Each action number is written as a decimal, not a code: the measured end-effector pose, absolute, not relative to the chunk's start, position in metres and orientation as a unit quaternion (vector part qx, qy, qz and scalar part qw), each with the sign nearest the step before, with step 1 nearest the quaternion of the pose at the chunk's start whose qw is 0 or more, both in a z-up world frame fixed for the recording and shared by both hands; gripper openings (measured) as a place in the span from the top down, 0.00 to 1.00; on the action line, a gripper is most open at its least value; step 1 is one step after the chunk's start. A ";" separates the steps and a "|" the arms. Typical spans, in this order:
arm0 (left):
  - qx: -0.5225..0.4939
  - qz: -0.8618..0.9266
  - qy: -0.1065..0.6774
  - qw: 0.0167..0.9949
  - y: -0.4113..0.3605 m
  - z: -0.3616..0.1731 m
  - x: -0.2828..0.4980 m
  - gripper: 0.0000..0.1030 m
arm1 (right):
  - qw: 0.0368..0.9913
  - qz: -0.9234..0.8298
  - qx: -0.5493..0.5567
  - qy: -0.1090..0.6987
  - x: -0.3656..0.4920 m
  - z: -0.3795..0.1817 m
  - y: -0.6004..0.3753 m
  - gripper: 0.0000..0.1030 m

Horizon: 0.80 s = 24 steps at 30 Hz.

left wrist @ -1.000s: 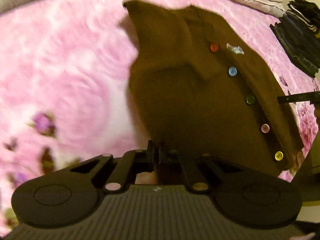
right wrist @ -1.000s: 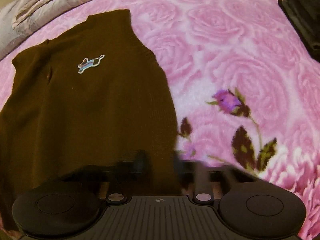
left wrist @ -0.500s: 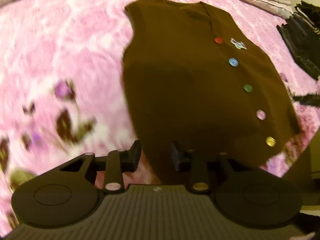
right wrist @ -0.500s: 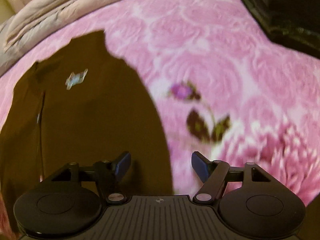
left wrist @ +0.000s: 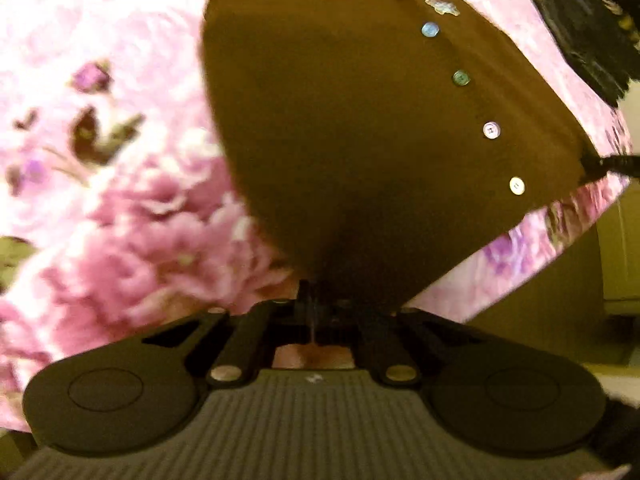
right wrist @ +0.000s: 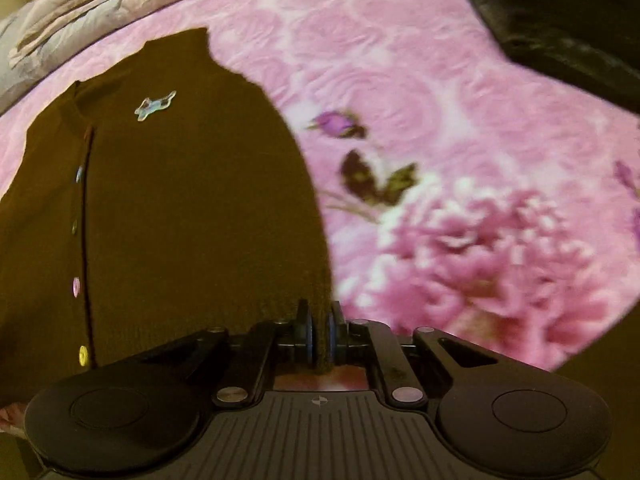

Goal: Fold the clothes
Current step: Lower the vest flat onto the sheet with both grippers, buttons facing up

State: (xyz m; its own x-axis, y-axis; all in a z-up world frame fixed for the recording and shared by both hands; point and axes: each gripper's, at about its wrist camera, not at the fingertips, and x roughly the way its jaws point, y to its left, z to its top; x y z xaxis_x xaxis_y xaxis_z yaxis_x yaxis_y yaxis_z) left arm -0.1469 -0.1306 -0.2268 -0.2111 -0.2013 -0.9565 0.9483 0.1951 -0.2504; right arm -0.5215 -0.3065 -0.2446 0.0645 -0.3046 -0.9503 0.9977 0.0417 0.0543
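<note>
Left gripper [left wrist: 316,304]: jaws drawn together on the bottom corner of the brown vest [left wrist: 360,128] on its own side; the cloth runs right down into the pinch.

Right gripper [right wrist: 320,332]: jaws nearly closed, with the other bottom corner of the vest wedged between the blue pads [right wrist: 309,330].

Why held so: one corner in each gripper keeps the bottom edge of the vest taut and level, which would let the lower half be carried up toward the neck in one piece (a judgement, not a thing seen).

Where the vest lies: spread front-up on the pink flowered blanket [right wrist: 400,80], bottom edge nearest the grippers, neck at the far end.

How the vest looks: dark brown knit, sleeveless, buttoned shut down the middle; the buttons [left wrist: 492,130] run red, blue, green, pink, yellow from the neck down. A small pale patch [right wrist: 154,106] sits just beside the top button.

Around the vest: a pile of black cloth [left wrist: 592,40] lies well apart from the vest, beyond its right-hand side; a pale rumpled quilt [right wrist: 80,4] lies past the neck.

Blur: both views are a little smeared.
</note>
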 end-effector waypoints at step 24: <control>0.232 -0.542 0.638 0.496 -0.145 -0.269 -0.156 0.95 | 0.598 -0.538 0.410 0.430 -0.476 -0.233 -0.274 0.26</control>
State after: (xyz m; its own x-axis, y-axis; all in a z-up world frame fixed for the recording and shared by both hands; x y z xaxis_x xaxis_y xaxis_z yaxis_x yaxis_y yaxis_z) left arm -0.1564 -0.1454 -0.2689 -0.4003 -0.2422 -0.8838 0.8332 0.3054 -0.4610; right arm -0.4762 -0.2744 -0.2330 0.0503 -0.2913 -0.9553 0.9961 0.0843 0.0267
